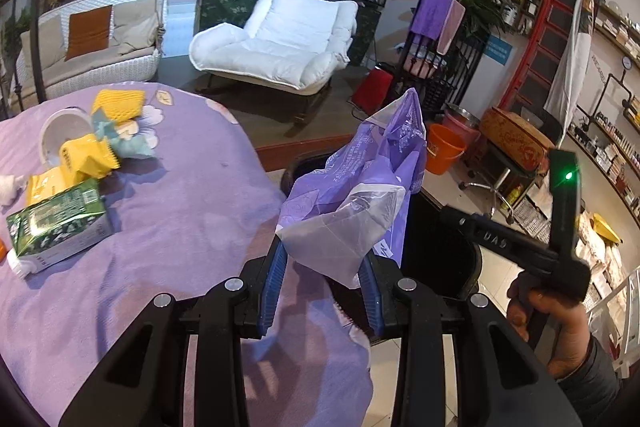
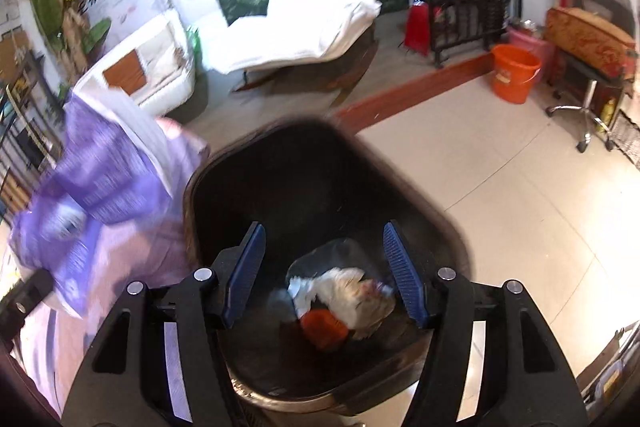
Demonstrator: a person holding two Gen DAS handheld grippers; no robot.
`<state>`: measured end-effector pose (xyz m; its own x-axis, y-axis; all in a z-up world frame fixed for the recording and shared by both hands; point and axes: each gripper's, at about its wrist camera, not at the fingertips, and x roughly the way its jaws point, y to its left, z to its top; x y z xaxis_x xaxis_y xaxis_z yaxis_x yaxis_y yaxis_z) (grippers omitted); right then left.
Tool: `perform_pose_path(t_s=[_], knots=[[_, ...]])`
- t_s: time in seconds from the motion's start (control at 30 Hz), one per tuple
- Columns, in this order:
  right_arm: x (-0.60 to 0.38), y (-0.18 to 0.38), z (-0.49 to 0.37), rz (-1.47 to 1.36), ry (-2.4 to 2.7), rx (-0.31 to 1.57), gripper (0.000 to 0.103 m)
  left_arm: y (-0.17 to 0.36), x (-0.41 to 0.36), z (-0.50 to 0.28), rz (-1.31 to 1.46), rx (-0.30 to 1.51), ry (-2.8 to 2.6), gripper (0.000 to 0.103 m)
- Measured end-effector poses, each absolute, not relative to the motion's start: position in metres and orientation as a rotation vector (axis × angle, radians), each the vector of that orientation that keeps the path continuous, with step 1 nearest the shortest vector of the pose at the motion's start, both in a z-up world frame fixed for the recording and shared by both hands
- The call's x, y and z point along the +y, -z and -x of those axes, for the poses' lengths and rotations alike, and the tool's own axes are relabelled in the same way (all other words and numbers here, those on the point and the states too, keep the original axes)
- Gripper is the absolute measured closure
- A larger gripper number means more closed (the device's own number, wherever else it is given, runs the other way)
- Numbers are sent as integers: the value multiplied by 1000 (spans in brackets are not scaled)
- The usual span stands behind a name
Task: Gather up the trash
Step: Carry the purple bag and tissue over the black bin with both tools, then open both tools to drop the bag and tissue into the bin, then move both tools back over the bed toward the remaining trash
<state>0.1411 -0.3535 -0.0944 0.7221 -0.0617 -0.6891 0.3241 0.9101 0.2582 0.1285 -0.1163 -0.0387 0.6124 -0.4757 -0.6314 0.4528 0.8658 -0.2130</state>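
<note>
Trash is split between two places: a few pieces already lie at the bottom of the black bin (image 2: 320, 187), among them a crumpled white wad (image 2: 352, 295) and an orange scrap (image 2: 322, 325), while more waits on the purple-covered table (image 1: 160, 227) to the left, where a green carton (image 1: 56, 223), yellow wrappers (image 1: 86, 157) and a tipped white cup (image 1: 60, 135) sit in a loose cluster at the far left. Between the two, a purple plastic bag (image 1: 360, 195) is pinched at its lower end between the blue pads of the left gripper (image 1: 324, 291), its crumpled body standing up above the jaws, just at the table's right edge and beside the bin's rim; holding it by one end probably lets it drop cleanly into the bin. The right gripper (image 2: 324, 275) hangs directly over the bin's mouth, angled steeply downward, its jaws spread wide with nothing between them, as fits a tool with nothing left to carry. In the left wrist view the right hand (image 1: 560, 315) shows at the near right, wrapped around its black handle. An orange bucket (image 2: 514, 73) stands on the tiled floor well beyond the bin.
</note>
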Motion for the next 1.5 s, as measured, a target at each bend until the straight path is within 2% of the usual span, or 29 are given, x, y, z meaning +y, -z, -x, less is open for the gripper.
perform_pose_path(t_s=[0.23,0.7,0.77,0.87,0.93,1.03,1.23,1.5], knots=[[-382,72,-121,-407,318,645,38,49,-159,-147,-29,812,576,68],[-412,68,-111,-437,392,621,37,80,-223,-166,-197,938,596,68],[-416,68,-110,-442,404,619,31,84,-228,-167,-205,950,601,68],[-420,69,-109,-456,420,615,28,87,-235,-166,-223,956,611,60],[-422,69,-110,-460,427,617,27,87,-238,-165,-232,949,611,41],[-425,70,-107,-465,437,614,27,85,-237,-161,-227,927,630,34],[-424,72,-107,-470,428,618,27,76,-229,-153,-196,882,646,27],[-404,65,-114,-443,354,606,27,59,-206,-138,-154,801,616,23]])
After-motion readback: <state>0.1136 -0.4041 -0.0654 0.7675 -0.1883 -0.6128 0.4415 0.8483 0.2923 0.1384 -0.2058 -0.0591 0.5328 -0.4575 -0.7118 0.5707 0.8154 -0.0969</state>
